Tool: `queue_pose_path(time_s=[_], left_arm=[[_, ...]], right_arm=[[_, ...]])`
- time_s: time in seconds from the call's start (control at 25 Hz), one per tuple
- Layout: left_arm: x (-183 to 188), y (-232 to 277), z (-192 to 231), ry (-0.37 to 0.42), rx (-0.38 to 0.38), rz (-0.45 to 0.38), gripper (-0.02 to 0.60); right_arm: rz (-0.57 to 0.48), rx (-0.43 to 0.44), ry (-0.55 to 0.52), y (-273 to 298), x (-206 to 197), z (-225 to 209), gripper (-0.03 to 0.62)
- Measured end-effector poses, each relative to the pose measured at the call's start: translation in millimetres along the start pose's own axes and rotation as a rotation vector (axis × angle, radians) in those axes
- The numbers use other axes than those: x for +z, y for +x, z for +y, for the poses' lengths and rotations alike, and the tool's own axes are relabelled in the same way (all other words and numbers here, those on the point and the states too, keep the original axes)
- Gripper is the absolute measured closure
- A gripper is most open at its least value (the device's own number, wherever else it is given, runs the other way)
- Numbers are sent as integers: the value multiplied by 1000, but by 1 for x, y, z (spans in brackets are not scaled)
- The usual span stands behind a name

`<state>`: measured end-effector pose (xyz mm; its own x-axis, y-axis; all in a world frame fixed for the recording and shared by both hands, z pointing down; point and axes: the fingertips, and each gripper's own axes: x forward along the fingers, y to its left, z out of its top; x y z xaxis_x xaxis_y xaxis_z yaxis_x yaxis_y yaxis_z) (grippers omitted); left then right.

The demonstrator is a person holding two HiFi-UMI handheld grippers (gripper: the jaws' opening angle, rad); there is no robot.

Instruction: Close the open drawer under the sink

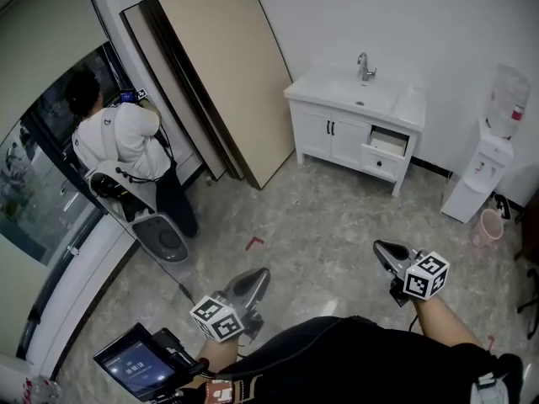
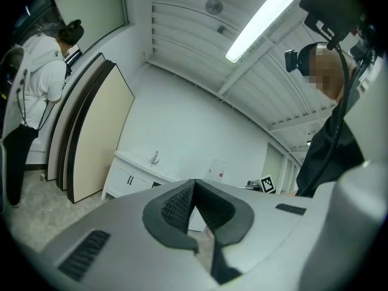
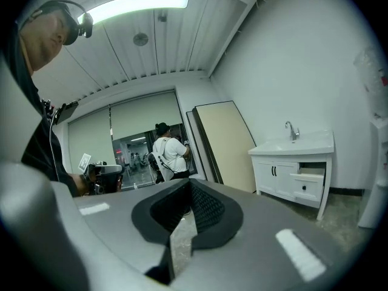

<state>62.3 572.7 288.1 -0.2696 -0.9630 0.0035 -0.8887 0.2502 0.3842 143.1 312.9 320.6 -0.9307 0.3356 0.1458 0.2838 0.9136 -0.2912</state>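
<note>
Grippers held low before the wearer, seen from close by, each pointing across the floor (image 1: pixel 328 213) toward the far wall. Left gripper (image 1: pixel 255 280): jaws closed tip to tip, nothing between them; its marker cube (image 1: pixel 217 318) sits nearest the wearer's dark sleeve. Right gripper (image 1: pixel 384 250): jaws likewise pressed together and empty, with its own cube (image 1: pixel 427 274) behind them. A lit screen (image 1: pixel 135 367) lies at the lower left, just beside the left arm. Farther out, a small red mark (image 1: pixel 253 243) lies on the grey floor between the grippers and the wall. At the left, a person (image 1: pixel 122 137) in a white top stands with back turned at a glass door, well apart from everything else named here. Several large boards (image 1: pixel 223 74) lean on the wall between that person and the cabinet (image 1: pixel 333 137). The cabinet is white and stands against the far wall; a sink (image 1: pixel 358 98) with a tap (image 1: pixel 364 66) forms its top. The drawer (image 1: pixel 387 146) is the upper one at the cabinet's right end, directly under the sink, and it is pulled out so that its inside shows; in the right gripper view the drawer (image 3: pixel 310 176) juts forward of the doors beside it. Both grippers are well apart from it, with bare floor between. Right of the cabinet stands a water dispenser (image 1: pixel 484 171), with a pink bin (image 1: pixel 488 227) at its foot.
</note>
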Motion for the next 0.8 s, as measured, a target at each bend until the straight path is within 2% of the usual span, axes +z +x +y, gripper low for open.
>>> queue_pose_path(time_s=[0.28,0.52,0.8], left_arm=[[30,103,40,7,59,-28,581],[32,153,83,-7,74,4,581],[49,206,151,-21,12,21,581]], right_arm=[[1,68,-37,55,54,-101,592],[-11,61,-19,91,72,-159,592],[7,-8,-3,143,72,-205,592]])
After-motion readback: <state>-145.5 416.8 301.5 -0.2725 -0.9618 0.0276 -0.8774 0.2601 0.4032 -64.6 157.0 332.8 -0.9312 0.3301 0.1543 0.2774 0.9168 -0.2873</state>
